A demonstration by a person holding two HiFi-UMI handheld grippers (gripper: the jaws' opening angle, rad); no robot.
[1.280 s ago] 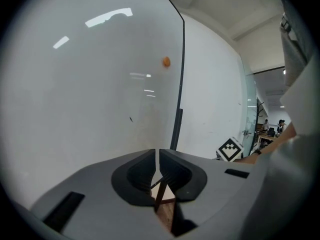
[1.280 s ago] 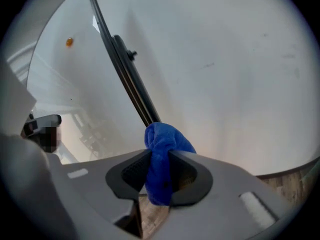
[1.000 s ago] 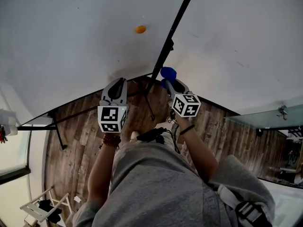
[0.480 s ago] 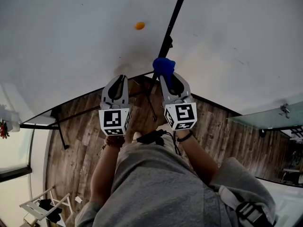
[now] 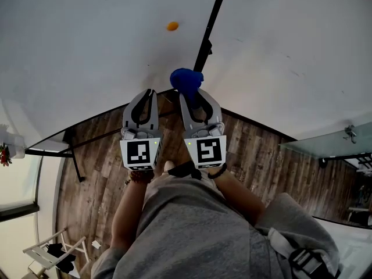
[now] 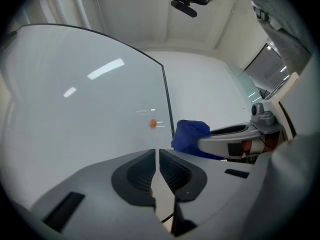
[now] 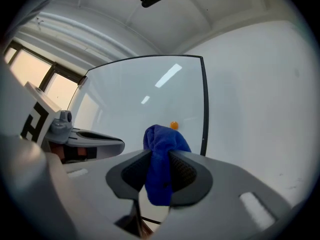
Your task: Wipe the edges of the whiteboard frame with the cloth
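R claw (image 7: 160, 158) is pinching the cloth (image 7: 161, 146), bunched past its tips just left of the board's black frame edge (image 7: 203, 104), while L claw (image 6: 156, 159), all but closed & empty, is hanging alongside; wiping prob. barely begun, most edges left.

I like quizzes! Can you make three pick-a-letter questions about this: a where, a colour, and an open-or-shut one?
1. Where is the blue cloth? A between the right tongs B in a bucket C in a pocket
2. What colour is the small dot on the whiteboard? A green B orange C purple
3. How are the left tongs? A wide open B shut, empty C shut on a pen
A: the right gripper view shows it pinched. B: it shows orange. B: they nearly meet, nothing between.
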